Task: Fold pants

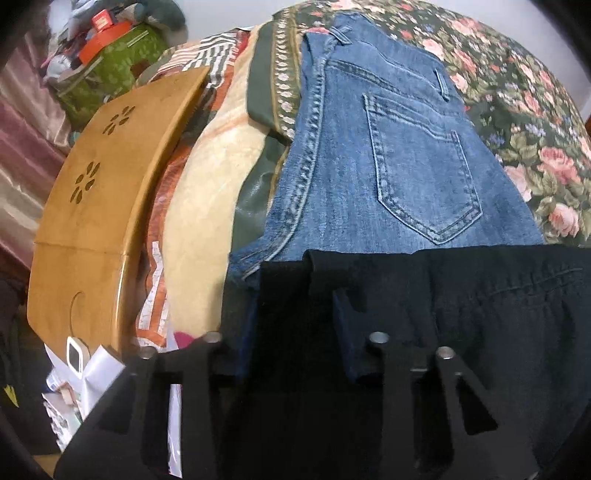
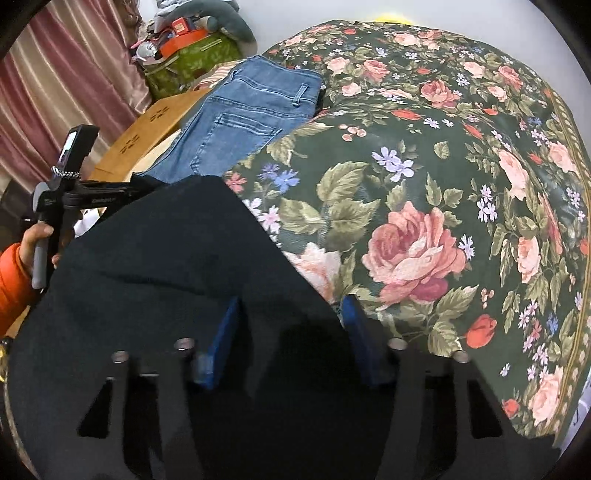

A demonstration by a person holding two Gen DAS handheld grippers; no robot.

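Honestly there's not much to read here. The only lettering I can spot is a small pale word printed on the black bar of the left gripper (image 2: 99, 199) in the right wrist view, and it's way too blurry to make out. The orange box (image 1: 104, 23) on top of the pile in the far corner has some kind of pale label on it, but no letters come through. A white gadget (image 1: 75, 355) near the wooden bench (image 1: 103, 177) shows only a dark square face, no digits.
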